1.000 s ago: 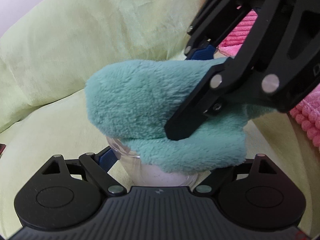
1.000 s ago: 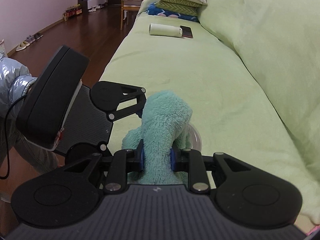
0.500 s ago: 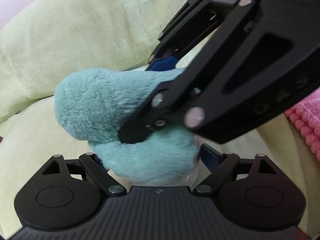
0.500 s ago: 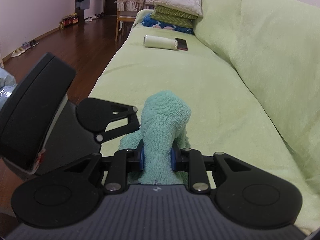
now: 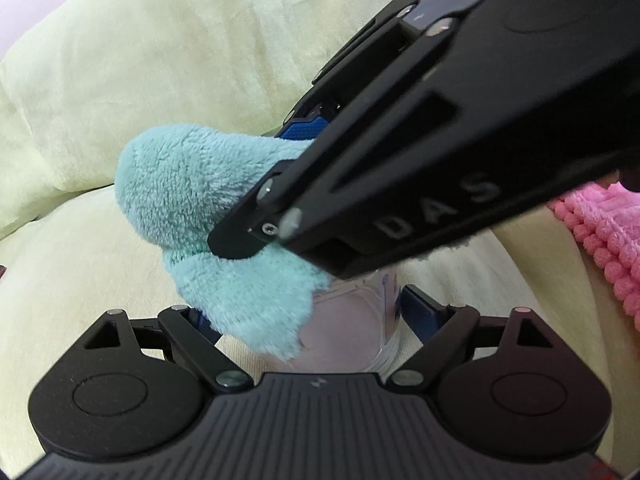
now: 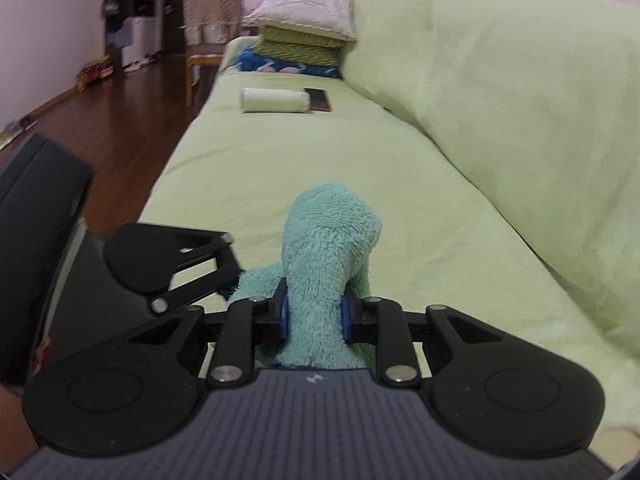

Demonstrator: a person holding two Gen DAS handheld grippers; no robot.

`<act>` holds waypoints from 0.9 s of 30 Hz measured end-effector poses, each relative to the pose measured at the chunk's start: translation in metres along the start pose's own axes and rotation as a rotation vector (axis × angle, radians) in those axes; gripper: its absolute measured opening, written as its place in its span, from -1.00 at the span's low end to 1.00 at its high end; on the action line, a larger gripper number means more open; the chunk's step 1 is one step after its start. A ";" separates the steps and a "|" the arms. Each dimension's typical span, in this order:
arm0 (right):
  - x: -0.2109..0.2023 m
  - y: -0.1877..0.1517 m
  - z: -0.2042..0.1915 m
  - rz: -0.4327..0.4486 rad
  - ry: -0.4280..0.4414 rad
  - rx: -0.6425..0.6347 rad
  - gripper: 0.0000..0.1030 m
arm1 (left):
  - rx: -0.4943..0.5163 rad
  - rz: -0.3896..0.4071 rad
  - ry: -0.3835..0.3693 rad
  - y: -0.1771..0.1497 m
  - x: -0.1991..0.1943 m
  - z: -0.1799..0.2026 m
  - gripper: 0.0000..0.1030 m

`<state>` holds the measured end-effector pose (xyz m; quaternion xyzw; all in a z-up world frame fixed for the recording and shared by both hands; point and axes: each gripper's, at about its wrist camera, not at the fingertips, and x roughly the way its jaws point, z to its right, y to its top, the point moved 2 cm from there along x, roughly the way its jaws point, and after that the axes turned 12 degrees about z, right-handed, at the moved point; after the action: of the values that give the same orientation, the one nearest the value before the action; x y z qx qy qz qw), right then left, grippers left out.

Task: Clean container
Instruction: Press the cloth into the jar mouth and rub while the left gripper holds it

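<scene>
My left gripper (image 5: 308, 320) is shut on a clear plastic container (image 5: 352, 328), held between its blue pads above the green sofa. My right gripper (image 6: 314, 314) is shut on a fluffy teal cloth (image 6: 328, 248). In the left wrist view the right gripper (image 5: 280, 184) comes in from the upper right and presses the teal cloth (image 5: 192, 184) onto the top of the container, hiding its opening. In the right wrist view the left gripper (image 6: 224, 256) shows at the left, and the cloth hides the container.
A green sofa seat (image 6: 280, 168) with a big green back cushion (image 6: 500, 80). A white roll (image 6: 274, 100) and a dark phone (image 6: 318, 99) lie farther along, with stacked pillows (image 6: 304, 36) behind. A pink knit fabric (image 5: 600, 232) lies at the right. A wooden floor (image 6: 112, 120) lies left of the sofa.
The right gripper has shifted with the cloth over the container's top, and the container's right side now shows. The right wrist view has tilted up along the sofa.
</scene>
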<state>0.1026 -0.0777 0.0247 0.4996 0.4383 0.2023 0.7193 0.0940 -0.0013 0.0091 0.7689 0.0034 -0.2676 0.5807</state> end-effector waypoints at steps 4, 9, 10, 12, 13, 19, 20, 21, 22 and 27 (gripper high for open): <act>0.003 -0.001 0.008 0.010 -0.030 0.057 -0.60 | 0.000 -0.001 0.001 0.001 -0.001 0.000 0.71; 0.006 0.001 0.023 -0.002 -0.080 0.138 -0.60 | 0.008 0.004 -0.003 0.002 -0.002 0.002 0.71; 0.006 0.001 0.028 -0.014 -0.105 0.150 -0.61 | 0.014 0.005 -0.003 0.002 -0.002 0.003 0.71; 0.001 -0.001 0.040 -0.032 -0.156 0.219 -0.61 | 0.021 0.007 0.000 0.002 -0.002 0.005 0.71; -0.005 -0.003 0.047 -0.038 -0.177 0.271 -0.61 | 0.025 0.009 0.001 0.002 -0.003 0.006 0.71; -0.052 -0.008 0.047 0.008 -0.147 0.376 -0.61 | 0.014 0.008 -0.009 -0.003 -0.006 0.005 0.71; -0.057 -0.008 0.040 0.006 -0.135 0.353 -0.61 | 0.012 0.007 -0.009 0.000 0.000 0.003 0.71; -0.061 -0.008 0.032 0.004 -0.118 0.332 -0.61 | 0.011 0.007 -0.009 0.005 0.013 0.001 0.71; -0.064 -0.009 0.025 0.001 -0.098 0.313 -0.61 | 0.013 0.007 -0.009 0.000 0.007 0.000 0.71; -0.058 -0.010 0.002 -0.051 -0.038 0.211 -0.61 | 0.015 -0.004 -0.014 -0.019 -0.009 0.000 0.70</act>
<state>0.0715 -0.1253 0.0409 0.5651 0.4559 0.1270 0.6758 0.0800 0.0081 -0.0042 0.7712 -0.0013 -0.2742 0.5746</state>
